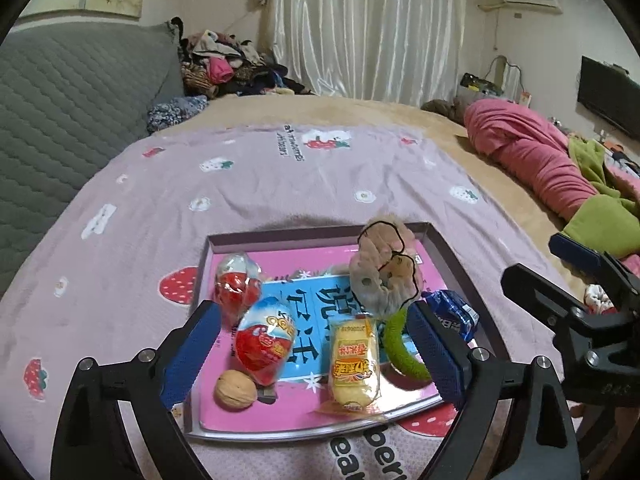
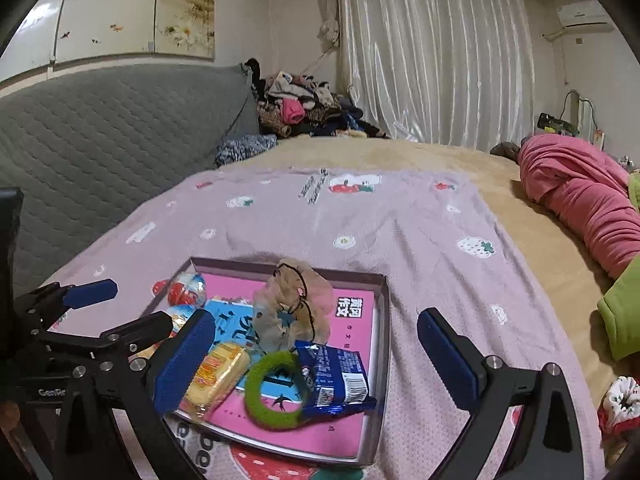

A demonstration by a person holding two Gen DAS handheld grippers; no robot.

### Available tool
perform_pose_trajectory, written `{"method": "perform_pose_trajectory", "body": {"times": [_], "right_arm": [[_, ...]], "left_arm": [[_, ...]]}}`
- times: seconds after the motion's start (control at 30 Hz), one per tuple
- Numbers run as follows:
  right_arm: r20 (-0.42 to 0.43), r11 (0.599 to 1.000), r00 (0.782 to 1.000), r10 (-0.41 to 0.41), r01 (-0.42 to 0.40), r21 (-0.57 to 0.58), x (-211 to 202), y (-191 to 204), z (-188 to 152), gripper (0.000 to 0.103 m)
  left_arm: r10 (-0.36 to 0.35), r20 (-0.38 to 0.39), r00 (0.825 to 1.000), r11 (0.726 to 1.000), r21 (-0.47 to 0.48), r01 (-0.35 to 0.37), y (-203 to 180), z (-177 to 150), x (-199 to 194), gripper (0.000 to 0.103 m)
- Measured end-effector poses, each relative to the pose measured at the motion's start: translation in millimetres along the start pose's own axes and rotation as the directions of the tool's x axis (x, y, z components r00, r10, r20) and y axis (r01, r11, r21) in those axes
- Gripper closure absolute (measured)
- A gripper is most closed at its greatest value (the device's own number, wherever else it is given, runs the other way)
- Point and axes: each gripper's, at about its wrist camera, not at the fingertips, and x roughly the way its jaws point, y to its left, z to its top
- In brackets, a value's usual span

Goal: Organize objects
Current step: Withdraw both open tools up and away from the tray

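Note:
A shallow grey tray (image 1: 442, 242) with a pink and blue floor lies on the purple strawberry sheet (image 1: 280, 184). In it are two red and white egg-shaped sweets (image 1: 236, 284) (image 1: 266, 344), a walnut (image 1: 235, 392), a yellow wrapped cake (image 1: 354, 364), a green hair ring (image 2: 272, 396), a beige scrunchie (image 1: 384, 268) and a blue snack packet (image 2: 336, 376). My left gripper (image 1: 314, 350) hangs open above the tray's near half, its pads on nothing. My right gripper (image 2: 316, 360) is open above the tray's right part, over the ring and packet, and grips nothing.
A red and white scrunchie (image 2: 620, 400) lies on the bed to the right of the tray. Further right are a rolled pink blanket (image 1: 532, 156) and green cloth (image 1: 604, 224). A grey quilted headboard (image 1: 60, 120) and a clothes pile (image 1: 224, 64) stand behind.

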Motion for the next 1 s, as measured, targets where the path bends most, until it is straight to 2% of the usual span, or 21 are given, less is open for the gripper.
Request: {"method": "perform_pose_trajectory", "body": {"times": [0.3,0.4,0.5,0.67,1.0], "right_arm": [[0.007,0.999,0.999,-0.033,0.033,-0.024,-32,19,8,0.001],[-0.008,0.998,0.999,-0.054,0.054,-0.017,-44,24,7,0.001],[-0.021,0.997,0.997,-0.076,0.076,-0.023,-56,28,6,0.001],[-0.01,0.993,0.993,-0.115,0.115,-0.029,-83,32,8,0.001],[0.001,0.99,0.99,-0.138,0.138,-0.026,-129,49,14,0.001]], "left_arm": [[0.052,0.029,0.998,0.998,-0.018,-0.052,5,1,-27,0.009],[0.06,0.04,0.997,0.998,-0.02,-0.059,6,-2,-46,0.009],[0.103,0.061,0.993,0.995,-0.018,-0.102,8,-4,-68,0.009],[0.084,0.075,0.994,0.996,-0.048,-0.08,16,-10,-105,0.009],[0.111,0.08,0.991,0.993,-0.057,-0.106,28,-21,-162,0.009]]}}
